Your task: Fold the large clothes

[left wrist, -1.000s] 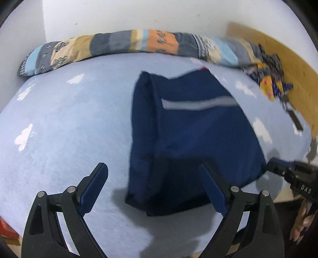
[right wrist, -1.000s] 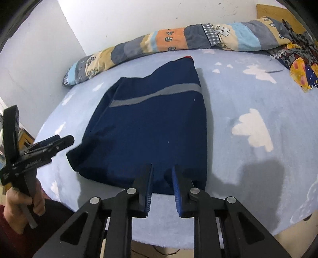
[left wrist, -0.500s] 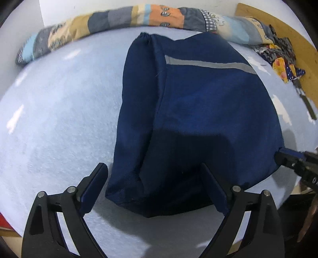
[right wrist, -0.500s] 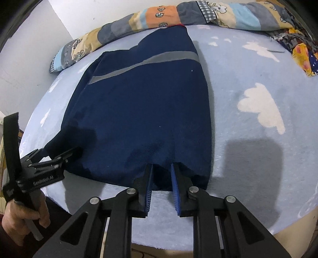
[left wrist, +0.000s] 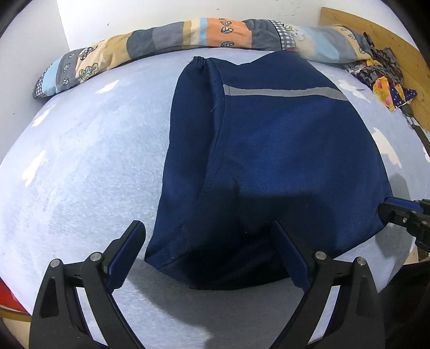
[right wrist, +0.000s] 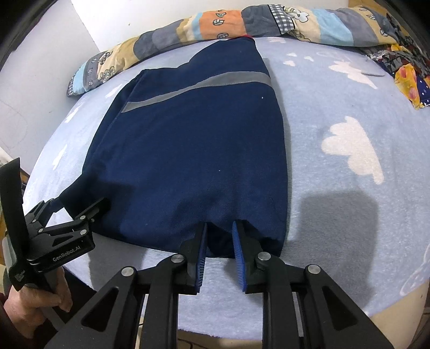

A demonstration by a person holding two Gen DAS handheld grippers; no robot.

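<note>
A navy garment (left wrist: 274,161) with a grey stripe lies partly folded on a light blue bed; it also shows in the right wrist view (right wrist: 193,150). My left gripper (left wrist: 207,239) is wide open, its fingers on either side of the garment's near left corner; it also shows in the right wrist view (right wrist: 78,206). My right gripper (right wrist: 219,231) is narrowly open with its fingertips at the garment's near right hem, cloth between them; its tip shows in the left wrist view (left wrist: 389,206).
A patchwork quilt roll (left wrist: 188,35) lies along the far wall, also in the right wrist view (right wrist: 242,24). Colourful clothes (right wrist: 408,67) are piled at the far right by a wooden headboard (left wrist: 381,40). The bed's near edge (right wrist: 242,322) is just below my grippers.
Both grippers moved forward to the garment's near hem. The left stayed wide open. The right opened slightly around the hem.
</note>
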